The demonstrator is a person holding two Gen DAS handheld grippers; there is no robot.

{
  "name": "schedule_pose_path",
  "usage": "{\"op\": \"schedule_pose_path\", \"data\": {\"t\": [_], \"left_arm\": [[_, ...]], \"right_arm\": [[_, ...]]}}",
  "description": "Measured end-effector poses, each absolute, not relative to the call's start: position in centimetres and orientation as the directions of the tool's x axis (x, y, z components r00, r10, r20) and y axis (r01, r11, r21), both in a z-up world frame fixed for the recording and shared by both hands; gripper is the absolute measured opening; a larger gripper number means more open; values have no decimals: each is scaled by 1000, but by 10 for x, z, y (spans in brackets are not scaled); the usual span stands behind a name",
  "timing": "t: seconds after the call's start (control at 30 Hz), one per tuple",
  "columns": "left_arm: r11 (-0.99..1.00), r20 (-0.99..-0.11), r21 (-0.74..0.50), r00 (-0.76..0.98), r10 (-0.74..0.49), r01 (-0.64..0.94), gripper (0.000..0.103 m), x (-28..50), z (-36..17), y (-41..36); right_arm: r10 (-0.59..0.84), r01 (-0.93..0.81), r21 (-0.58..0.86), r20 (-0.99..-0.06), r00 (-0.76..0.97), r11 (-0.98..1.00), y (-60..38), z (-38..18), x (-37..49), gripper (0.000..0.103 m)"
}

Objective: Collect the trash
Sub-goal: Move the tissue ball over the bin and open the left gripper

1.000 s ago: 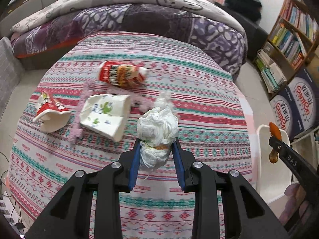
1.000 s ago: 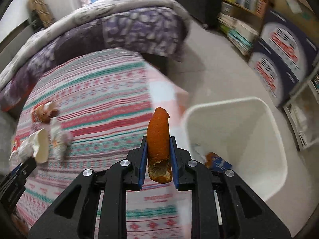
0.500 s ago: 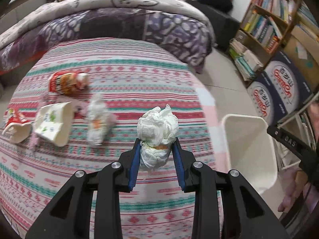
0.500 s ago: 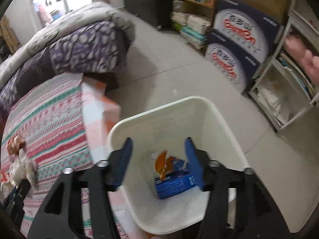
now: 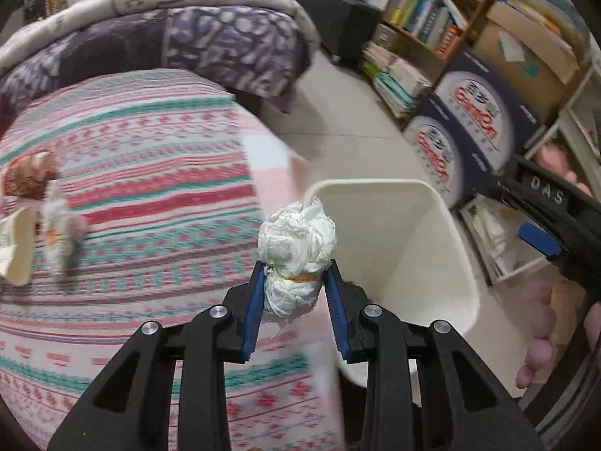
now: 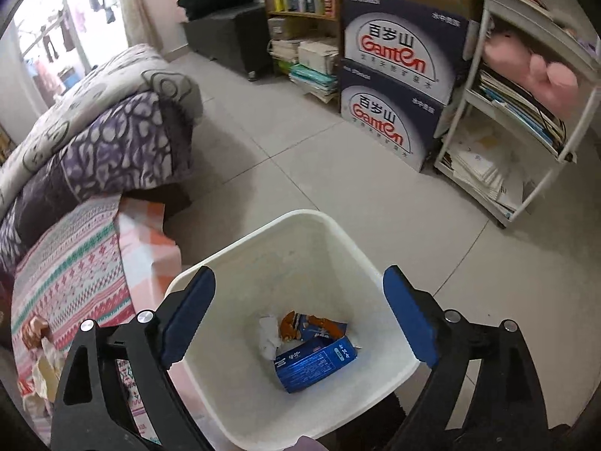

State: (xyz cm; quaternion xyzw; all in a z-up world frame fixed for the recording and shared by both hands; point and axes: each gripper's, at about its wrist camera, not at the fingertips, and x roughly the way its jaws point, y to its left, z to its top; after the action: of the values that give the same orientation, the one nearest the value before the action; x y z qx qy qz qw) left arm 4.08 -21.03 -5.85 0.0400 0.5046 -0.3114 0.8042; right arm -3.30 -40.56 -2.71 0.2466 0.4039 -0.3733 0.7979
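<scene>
My left gripper (image 5: 293, 293) pinches the tissue wad (image 5: 296, 248) at frame centre, beside the bin (image 5: 432, 263). My right gripper (image 6: 300, 323), jaws opening with nothing between, hangs over the bin's trash (image 6: 311, 353).

Showing as crumpled, matt white tissue paper wad (image 5: 296, 240); smooth, faintly glossy white plastic bin (image 6: 300, 233); woven striped cloth cover (image 5: 142, 188); glossy blue printed carton (image 6: 315, 362); matt black plastic gripper arms with bright metal rivets.
</scene>
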Motion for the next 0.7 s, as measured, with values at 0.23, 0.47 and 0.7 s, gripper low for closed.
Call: {"op": "schedule_pose_path", "data": {"t": [0.23,0.47,0.7], "left_arm": [[733,-825,-317,206,-527,602,34,29,-66,-244],[651,-777,-398,139,-614,646,66,19,-61,-254],[734,-811,-330,220,-542,593,66,30,-58,-227]], "right_arm": [[-389,814,120,-833,394,569,-420,-28,-43,88],[-397,823,139,-824,405,551,-420,-23,-45,88],[-379,796,150,-817,434,586,-401,-22,-33,89]]}}
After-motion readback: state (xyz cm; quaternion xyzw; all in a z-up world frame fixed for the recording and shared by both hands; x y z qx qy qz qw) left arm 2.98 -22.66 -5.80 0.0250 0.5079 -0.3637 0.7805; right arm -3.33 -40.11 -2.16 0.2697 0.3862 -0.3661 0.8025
